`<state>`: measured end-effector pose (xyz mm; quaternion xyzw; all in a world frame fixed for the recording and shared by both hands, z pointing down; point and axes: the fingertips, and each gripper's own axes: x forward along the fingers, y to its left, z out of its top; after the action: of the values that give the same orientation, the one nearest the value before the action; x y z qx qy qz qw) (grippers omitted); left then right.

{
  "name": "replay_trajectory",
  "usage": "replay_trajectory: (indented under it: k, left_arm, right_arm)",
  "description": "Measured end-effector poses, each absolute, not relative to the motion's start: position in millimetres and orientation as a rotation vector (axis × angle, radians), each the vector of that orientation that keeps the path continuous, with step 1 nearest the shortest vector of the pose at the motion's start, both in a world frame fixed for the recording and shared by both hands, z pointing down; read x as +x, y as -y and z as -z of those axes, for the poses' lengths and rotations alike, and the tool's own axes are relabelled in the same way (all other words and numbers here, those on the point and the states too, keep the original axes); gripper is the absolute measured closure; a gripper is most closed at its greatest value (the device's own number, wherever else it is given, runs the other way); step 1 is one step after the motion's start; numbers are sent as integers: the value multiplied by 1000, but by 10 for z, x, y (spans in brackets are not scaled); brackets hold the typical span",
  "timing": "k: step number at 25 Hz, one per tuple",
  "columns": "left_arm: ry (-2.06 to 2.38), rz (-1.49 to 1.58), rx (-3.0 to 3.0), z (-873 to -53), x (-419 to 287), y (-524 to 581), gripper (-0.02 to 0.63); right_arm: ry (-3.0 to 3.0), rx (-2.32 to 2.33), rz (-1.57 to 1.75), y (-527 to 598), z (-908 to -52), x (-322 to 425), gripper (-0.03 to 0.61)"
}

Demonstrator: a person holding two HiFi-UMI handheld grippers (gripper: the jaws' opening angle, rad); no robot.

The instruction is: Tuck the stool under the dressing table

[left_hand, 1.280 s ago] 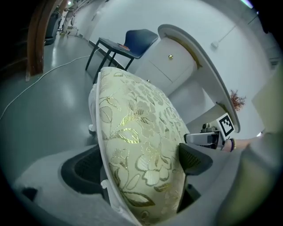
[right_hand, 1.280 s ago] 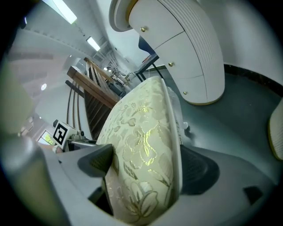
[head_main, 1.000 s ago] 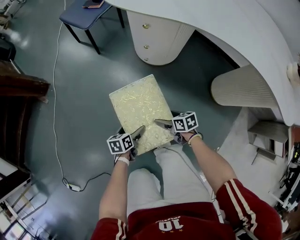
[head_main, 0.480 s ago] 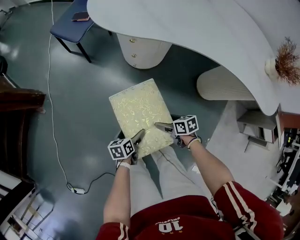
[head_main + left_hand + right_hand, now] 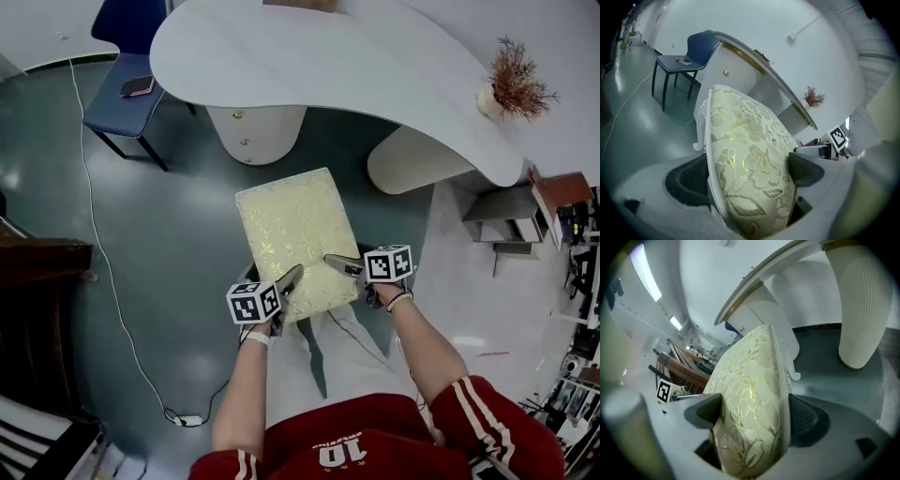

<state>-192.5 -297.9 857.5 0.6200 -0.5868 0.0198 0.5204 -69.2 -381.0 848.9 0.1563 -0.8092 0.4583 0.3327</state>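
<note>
**A:** What do the jaws hold?

**B:** Each clamps the near end of the seat. The left gripper point(image 5: 750, 174) has its dark ribbed pads point(image 5: 805, 169) on either side of the cushion point(image 5: 750, 140) and its white rim point(image 5: 708, 140). The right gripper point(image 5: 754, 416) pinches the same way. They sit at 7 and 4 o'clock on the stool point(image 5: 295, 239).

**A:** Where is the stool?

**B:** Short of the dressing table point(image 5: 328, 66). The knee gap is at its 12 o'clock, between the drawer pedestal point(image 5: 255, 131) at 11 and the fluted pedestal point(image 5: 412, 155) at 1.

**A:** How to push well?

**B:** Evenly with both, I'd say, straight toward 12, so it doesn't skew into the fluted pedestal. The cream brocade with gold flowers looks soft, so bear on the hard rim. The glossy grey floor point(image 5: 178, 234) should let it slide
</note>
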Motion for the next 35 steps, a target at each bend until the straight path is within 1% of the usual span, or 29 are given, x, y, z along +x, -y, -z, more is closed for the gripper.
replay_trajectory:
  k: [5, 10, 14, 21, 25, 29, 35]
  left_arm:
    - [1391, -84, 1615, -8465, -1800, 3459, 84]
    - [1372, -109, 1678, -8592, -1677, 3917, 84]
    - [1340, -132, 1742, -8853, -1579, 4310, 84]
    - [1301, -228, 1862, -9485, -1402, 4920, 78]
    - [1321, -201, 1836, -9820, -1371, 5262, 74]
    - [1310, -147, 1830, -10098, -1286, 5644, 78]
    - [1290, -148, 1871, -10254, -1262, 6158, 77]
  right_arm:
    - [2195, 540, -1191, 4158, -8386, -477, 144]
    - [2234, 624, -1193, 4531, -8526, -308, 144]
    - [2262, 708, -1213, 4812, -8794, -178, 144]
    - [2322, 868, -1286, 5168, -9543, 51, 143]
    - [2312, 903, -1291, 5437, -9914, 121, 141]
    - [2314, 949, -1229, 5788, -10112, 237, 143]
    - [2322, 1013, -1224, 6245, -10260, 269, 141]
